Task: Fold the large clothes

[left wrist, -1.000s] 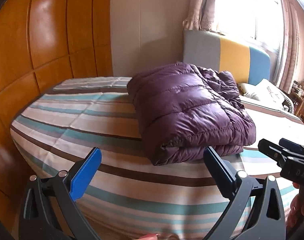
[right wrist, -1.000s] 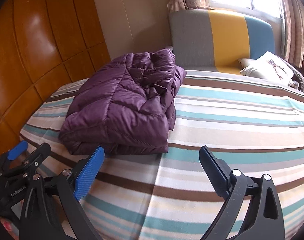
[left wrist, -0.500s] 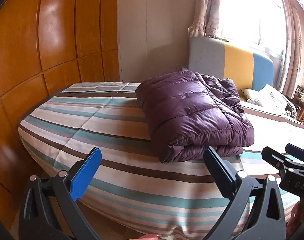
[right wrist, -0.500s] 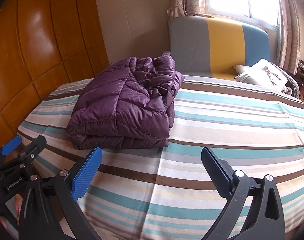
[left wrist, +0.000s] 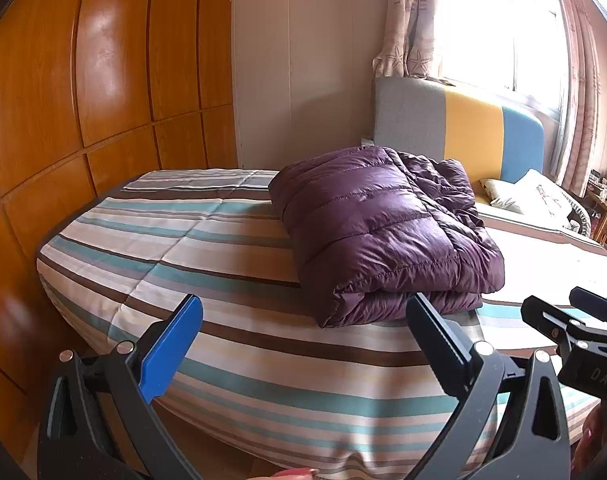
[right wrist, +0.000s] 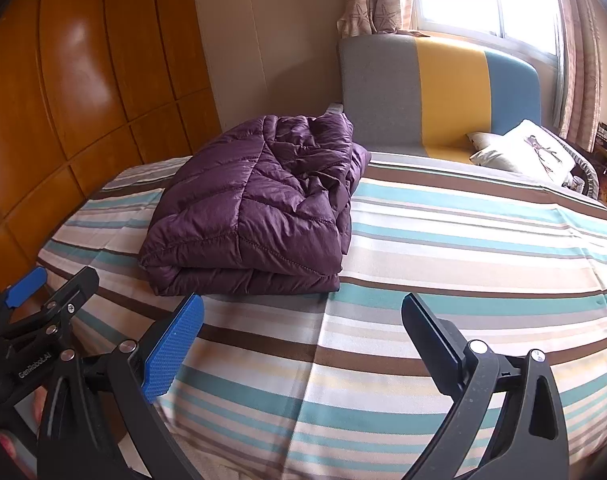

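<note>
A: Where's the coat rn?

B: The purple down jacket (left wrist: 383, 232) sits folded into a thick block at frame center in your left wrist view, upper left of center in the right wrist view (right wrist: 255, 216). It's lying on the striped bedspread (left wrist: 231, 248), near the wardrobe-side part of the bed, w/ the padded headboard (right wrist: 435, 92) behind it.

A: And my tools?

B: Your left gripper (left wrist: 303, 344) has its jaws spread wide, nothing between them, just bedspread showing thru the gap. Same w/ your right gripper (right wrist: 303, 340): wide apart, empty, off the cloth. You can see the right one's tips poking in at the lower right edge of the left view, and the left one at lower left of the right view, so you're holding them side by side, short of the bed's near edge.

A: Why's the jacket stacked like that?

B: Prob because it's puffy; layers piled w/ the folded edge facing you keep it compact. Top layer looks wrinkled toward the headboard side, so it may spring open.

A: So done?

B: I'd say fold looks finished or nearly; both tools back and free fits that. Pillow (right wrist: 519, 148) at right is well apart, no issue
</note>
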